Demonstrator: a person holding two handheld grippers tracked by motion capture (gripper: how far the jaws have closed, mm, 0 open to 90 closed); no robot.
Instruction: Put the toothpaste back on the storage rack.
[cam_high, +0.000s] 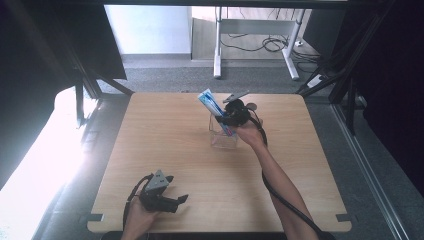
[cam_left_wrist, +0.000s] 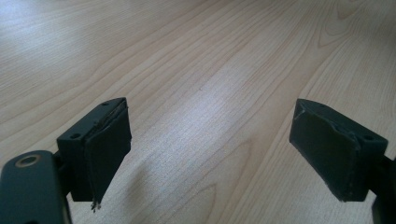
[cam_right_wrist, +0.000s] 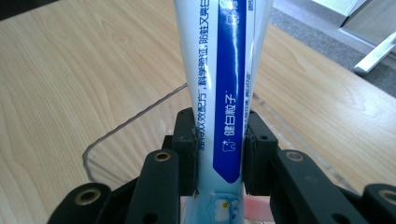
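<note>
Showing matt black two-jaw left gripper (cam_high: 175, 201) with grey three-cornered plate; trailing black cable from matching black right gripper (cam_high: 223, 121); brass-ringed screw holes.

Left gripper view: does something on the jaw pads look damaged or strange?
Yes. On the open left gripper, the rubber pads look worn: the edges are ragged, and a small shred hangs from one pad's lower corner. Nothing lies between them, just the wooden table.

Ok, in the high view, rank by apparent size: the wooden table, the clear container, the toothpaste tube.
1. wooden table, by far the largest.
2. and 3. clear container and toothpaste tube: unsure; the right gripper, shut on the tube, covers part of both.
</note>
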